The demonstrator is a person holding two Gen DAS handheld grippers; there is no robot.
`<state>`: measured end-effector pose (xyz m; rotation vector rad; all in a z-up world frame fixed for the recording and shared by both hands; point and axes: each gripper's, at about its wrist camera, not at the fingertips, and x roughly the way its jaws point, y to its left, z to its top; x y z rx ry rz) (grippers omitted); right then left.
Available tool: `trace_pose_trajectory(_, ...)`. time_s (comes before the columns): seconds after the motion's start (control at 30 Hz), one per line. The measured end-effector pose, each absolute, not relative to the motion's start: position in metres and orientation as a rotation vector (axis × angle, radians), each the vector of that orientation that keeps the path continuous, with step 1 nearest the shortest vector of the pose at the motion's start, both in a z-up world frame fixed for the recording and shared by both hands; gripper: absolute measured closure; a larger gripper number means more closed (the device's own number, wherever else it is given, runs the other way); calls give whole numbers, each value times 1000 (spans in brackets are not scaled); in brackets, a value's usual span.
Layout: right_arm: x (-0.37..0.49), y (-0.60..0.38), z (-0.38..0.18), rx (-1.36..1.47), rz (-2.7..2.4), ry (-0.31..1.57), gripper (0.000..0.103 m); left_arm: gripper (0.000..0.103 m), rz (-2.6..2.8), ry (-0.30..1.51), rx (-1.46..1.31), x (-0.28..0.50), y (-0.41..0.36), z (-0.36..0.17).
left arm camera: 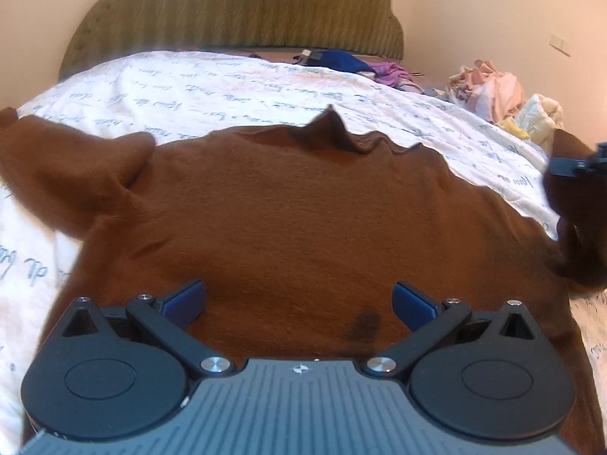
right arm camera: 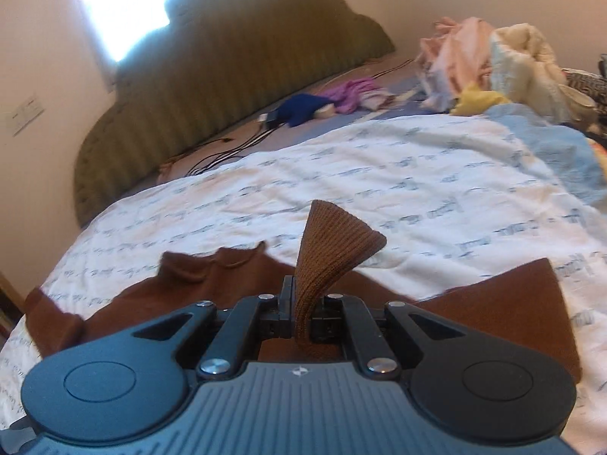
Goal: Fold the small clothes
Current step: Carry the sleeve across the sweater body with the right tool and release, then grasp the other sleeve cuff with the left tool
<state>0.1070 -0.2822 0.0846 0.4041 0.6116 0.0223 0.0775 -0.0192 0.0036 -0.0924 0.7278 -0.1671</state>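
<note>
A brown sweater (left arm camera: 288, 204) lies spread on the white bedspread (left arm camera: 212, 87), with one sleeve (left arm camera: 72, 174) flung out to the left. My left gripper (left arm camera: 299, 299) hovers over the sweater's near part, open, its blue pads (left arm camera: 186, 299) wide apart with nothing pinched. At the right edge of the left wrist view, my right gripper (left arm camera: 576, 165) lifts the other sleeve off the bed. In the right wrist view, my right gripper (right arm camera: 299, 303) is shut on the sleeve's ribbed cuff (right arm camera: 330, 242), which sticks up between the fingers. The sweater's body (right arm camera: 182, 284) lies below it.
A green padded headboard (left arm camera: 235, 11) stands at the far end of the bed. A blue garment (right arm camera: 299, 110) and a purple one (right arm camera: 353, 93) lie near it, with cables (right arm camera: 227, 151). A pile of pale clothes (right arm camera: 493, 60) sits at the far right.
</note>
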Motion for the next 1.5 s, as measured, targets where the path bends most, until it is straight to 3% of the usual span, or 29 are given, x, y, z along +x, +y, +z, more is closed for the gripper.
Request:
trace_pose_trajectory(0.57, 146, -100, 14, 313, 122, 711, 96, 0, -162, 701, -224, 105, 53, 55)
trace_pose_trajectory(0.67, 140, -92, 11, 251, 151, 698, 74, 0, -192, 740, -276, 117, 54, 50)
trace_pose_trajectory(0.73, 130, -85, 17, 202, 202, 679, 0, 0, -184, 763, -310, 124, 55, 49)
trace_pose_trajectory(0.93, 63, -114, 41, 185, 238, 556, 0, 0, -224, 831, -329, 137, 36, 56)
trace_pose_trajectory(1.13, -7, -182, 30, 184, 137, 523, 0, 0, -286, 998, -485, 152, 21, 13)
trace_pose_trajectory(1.5, -51, -239, 31, 307, 90, 468, 0, 3, -312, 1133, -760, 182, 32, -13)
